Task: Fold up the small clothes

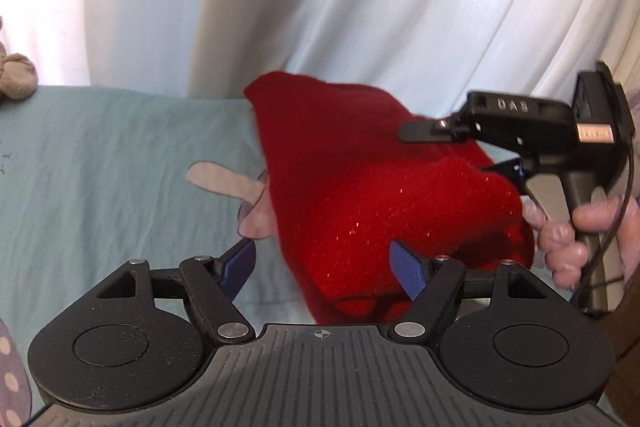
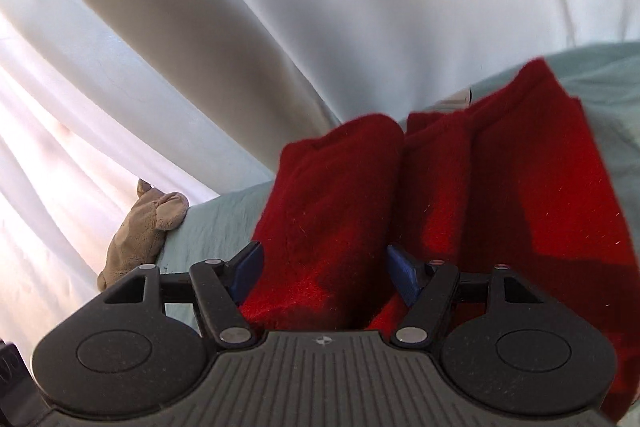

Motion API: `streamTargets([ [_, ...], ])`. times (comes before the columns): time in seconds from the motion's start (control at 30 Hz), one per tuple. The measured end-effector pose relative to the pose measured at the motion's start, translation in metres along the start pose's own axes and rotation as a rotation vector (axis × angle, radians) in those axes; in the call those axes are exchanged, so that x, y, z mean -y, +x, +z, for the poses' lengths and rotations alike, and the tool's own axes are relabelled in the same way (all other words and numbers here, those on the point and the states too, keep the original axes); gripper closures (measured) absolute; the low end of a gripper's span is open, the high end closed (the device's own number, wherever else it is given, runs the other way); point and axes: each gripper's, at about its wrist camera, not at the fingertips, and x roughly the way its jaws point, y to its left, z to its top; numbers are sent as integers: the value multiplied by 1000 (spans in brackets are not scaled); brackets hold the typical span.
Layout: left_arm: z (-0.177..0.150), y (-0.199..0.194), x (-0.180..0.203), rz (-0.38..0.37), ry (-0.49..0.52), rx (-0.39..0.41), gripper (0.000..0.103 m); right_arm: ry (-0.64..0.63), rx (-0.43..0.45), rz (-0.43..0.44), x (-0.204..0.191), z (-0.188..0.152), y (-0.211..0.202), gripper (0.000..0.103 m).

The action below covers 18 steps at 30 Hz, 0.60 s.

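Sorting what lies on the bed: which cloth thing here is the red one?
The knit garment between the open claws; the stuffed toy by the curtain is grey-brown and the sheet pale green.

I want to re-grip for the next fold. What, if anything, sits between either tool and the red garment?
Nothing visible does. The red garment lies on the pale green sheet directly ahead of the open left tool, and a fold of it lies between the open right tool's fingers. The grey plush toy sits off to the side.
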Motion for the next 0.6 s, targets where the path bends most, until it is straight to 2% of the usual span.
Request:
streamTargets([
  [0.07, -5, 8, 3, -5, 10, -14, 24, 89, -77, 59, 11, 5, 18, 32],
  [0.13, -7, 14, 6, -12, 9, -22, 24, 133, -103, 84, 16, 7, 30, 35],
  [0.2, -7, 18, 10, 0, 16, -22, 24, 87, -73, 54, 9, 5, 29, 82],
  [0.27, -6, 15, 14, -8, 15, -13, 25, -10, -16, 18, -4, 2, 17, 89],
  [0.33, -3, 7, 16, -20, 7, 10, 25, -144, 64, -42, -22, -3, -3, 90],
  [0.43, 5, 0, 17, -28, 8, 54, 24, -230, 152, -117, -26, -12, -31, 90],
  [0.5, 11, 4, 17, -9, 2, 65, 24, -238, 165, -188, -18, -18, -37, 90],
  [0.6, 18, 22, 14, -5, -34, 33, 24, -162, 109, -228, 9, -24, -27, 90],
])
